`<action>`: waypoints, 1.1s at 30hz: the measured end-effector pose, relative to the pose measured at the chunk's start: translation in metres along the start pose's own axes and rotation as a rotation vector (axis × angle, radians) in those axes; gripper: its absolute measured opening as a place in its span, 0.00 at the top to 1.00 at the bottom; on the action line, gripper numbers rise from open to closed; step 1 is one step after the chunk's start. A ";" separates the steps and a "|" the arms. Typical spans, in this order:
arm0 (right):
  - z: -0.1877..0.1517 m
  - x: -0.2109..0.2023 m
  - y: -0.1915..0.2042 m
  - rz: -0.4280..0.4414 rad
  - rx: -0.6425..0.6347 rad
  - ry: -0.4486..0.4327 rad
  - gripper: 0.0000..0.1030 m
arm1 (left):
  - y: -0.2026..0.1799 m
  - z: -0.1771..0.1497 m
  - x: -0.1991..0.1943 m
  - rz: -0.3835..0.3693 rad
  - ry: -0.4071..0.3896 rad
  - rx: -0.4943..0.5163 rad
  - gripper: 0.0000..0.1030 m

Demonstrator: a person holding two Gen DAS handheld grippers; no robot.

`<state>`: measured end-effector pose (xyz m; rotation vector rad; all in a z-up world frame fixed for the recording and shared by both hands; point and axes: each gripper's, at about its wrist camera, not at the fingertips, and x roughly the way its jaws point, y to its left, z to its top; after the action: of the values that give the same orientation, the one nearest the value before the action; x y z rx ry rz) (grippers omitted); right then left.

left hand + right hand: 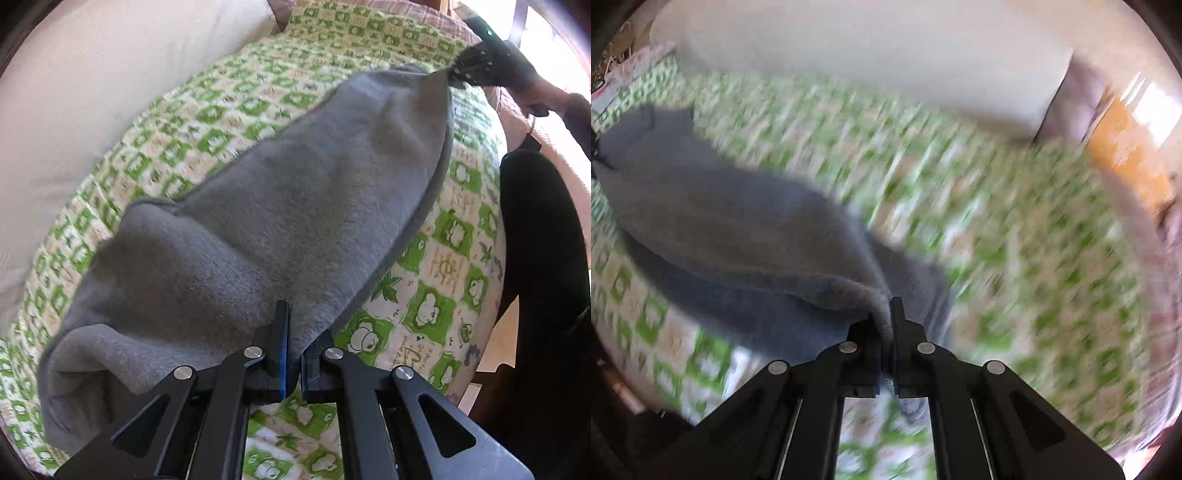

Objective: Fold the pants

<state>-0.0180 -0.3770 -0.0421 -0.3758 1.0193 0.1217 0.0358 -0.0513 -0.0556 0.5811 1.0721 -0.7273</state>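
Left wrist view: left gripper (291,332) was clamped on the near edge of 1 pair of grey pants (280,206), stretched over the green-patterned bedspread (436,280); right gripper (466,70) pinched the far end. Right wrist view, blurred: right gripper (886,317) clamped on cloth. Likely mid-fold carry; next, bring both ends together and lay flat.

Green-patterned bed (436,266); grey pants (258,221) draped across.

right tongs (886,314) clamped on grey pants (738,229) | green-patterned bedspread (1015,240) blurred
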 end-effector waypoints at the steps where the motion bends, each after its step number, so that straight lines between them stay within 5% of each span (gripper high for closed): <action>1: -0.006 0.009 0.004 0.017 0.010 0.054 0.88 | 0.000 -0.001 0.003 0.006 0.001 -0.007 0.93; 2: -0.010 0.015 0.007 0.021 0.017 0.095 0.82 | 0.002 -0.002 0.003 0.009 -0.003 -0.023 0.92; 4: -0.015 0.012 0.016 0.007 0.016 0.119 0.53 | 0.005 -0.004 -0.004 0.003 -0.024 -0.056 0.85; 7: -0.010 -0.021 0.030 0.024 -0.003 0.023 0.35 | 0.013 -0.016 -0.028 0.014 -0.086 -0.111 0.66; 13: 0.032 -0.071 0.065 0.179 0.043 -0.180 0.33 | 0.048 -0.064 -0.067 0.052 -0.166 -0.336 0.60; 17: 0.075 -0.083 0.119 0.371 0.045 -0.272 0.33 | 0.075 -0.111 -0.084 0.088 -0.199 -0.512 0.59; 25: 0.153 -0.063 0.272 0.603 -0.105 -0.286 0.33 | 0.135 -0.211 -0.097 0.169 -0.195 -0.884 0.58; 33: 0.198 -0.038 0.399 0.699 -0.287 -0.287 0.33 | 0.183 -0.278 -0.081 0.190 -0.165 -1.142 0.56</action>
<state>0.0133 0.0683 -0.0168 -0.2371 0.8108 0.9328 -0.0055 0.2886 -0.0702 -0.3553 1.0704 0.0725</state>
